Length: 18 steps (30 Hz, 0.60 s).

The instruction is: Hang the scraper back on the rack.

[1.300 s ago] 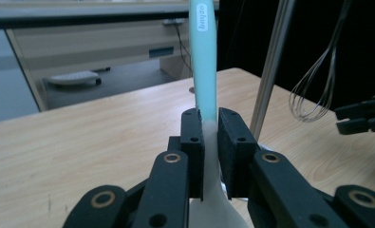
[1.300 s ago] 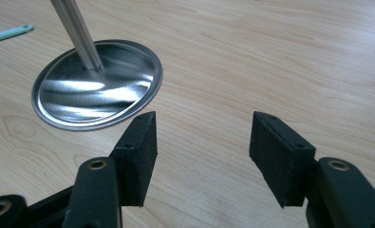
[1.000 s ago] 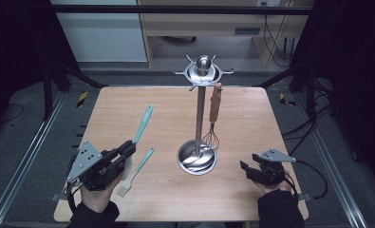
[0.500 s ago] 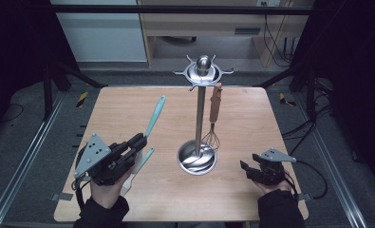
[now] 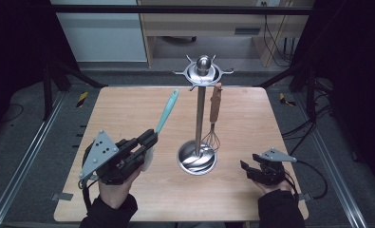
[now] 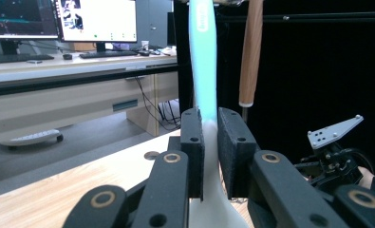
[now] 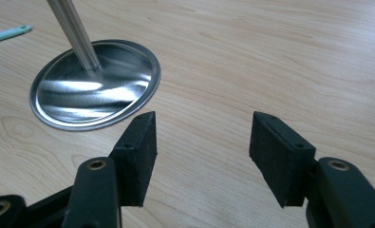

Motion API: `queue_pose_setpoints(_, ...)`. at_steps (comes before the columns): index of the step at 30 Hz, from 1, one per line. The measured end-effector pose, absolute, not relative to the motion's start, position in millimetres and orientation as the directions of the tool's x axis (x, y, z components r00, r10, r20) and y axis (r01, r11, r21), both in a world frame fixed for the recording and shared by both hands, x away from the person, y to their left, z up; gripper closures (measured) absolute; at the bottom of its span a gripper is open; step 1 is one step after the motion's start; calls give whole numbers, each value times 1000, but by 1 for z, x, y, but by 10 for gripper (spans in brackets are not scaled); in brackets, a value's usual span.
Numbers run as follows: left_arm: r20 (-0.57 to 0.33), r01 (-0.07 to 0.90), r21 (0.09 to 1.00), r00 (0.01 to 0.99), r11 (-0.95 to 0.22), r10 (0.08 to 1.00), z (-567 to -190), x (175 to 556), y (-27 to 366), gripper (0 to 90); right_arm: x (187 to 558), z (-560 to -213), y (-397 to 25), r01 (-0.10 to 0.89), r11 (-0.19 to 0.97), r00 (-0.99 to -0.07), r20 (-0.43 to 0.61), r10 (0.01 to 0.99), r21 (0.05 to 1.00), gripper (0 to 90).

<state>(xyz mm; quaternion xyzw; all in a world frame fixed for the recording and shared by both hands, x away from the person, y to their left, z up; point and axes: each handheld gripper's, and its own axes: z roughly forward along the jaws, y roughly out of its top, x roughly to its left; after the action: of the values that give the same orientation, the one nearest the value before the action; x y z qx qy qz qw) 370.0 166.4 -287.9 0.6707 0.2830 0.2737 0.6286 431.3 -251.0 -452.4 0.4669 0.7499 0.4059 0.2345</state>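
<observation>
The left gripper point(image 5: 145, 142) sits at the lower left of the high view, its 2 jaws pinched on a teal spatula point(image 5: 167, 111) near where the handle meets the pale blade. The handle points up and away toward the upper centre of that frame, lifted off the table point(image 5: 251, 118). In the left gripper view the same spatula point(image 6: 203, 52) rises straight up between the 2 black pads, its pale blade end running down between the jaws to the bottom edge.

The right gripper point(image 5: 247, 168) rests at the lower right of the high view, low over the wood. In the right gripper view its jaws point(image 7: 201, 152) stand spread wide with bare table between them.

Between the 2 grippers, at the centre of the high view, stands a steel rack point(image 5: 198, 118): a round base, an upright pole and a hooked crown at the top. A whisk point(image 5: 213, 121) with a wooden handle hangs from a hook on the right side of the pole, its wire end just above the base. In the right gripper view the base point(image 7: 95, 85) lies at the upper left.
</observation>
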Motion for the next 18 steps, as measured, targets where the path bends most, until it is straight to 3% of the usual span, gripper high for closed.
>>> queue_pose_setpoints(18, 42, 8, 998, 708, -68, 705, -275, 367, 153, 808, 431, -452, -251, 509, 236, -456, 27, 889, 828, 422)
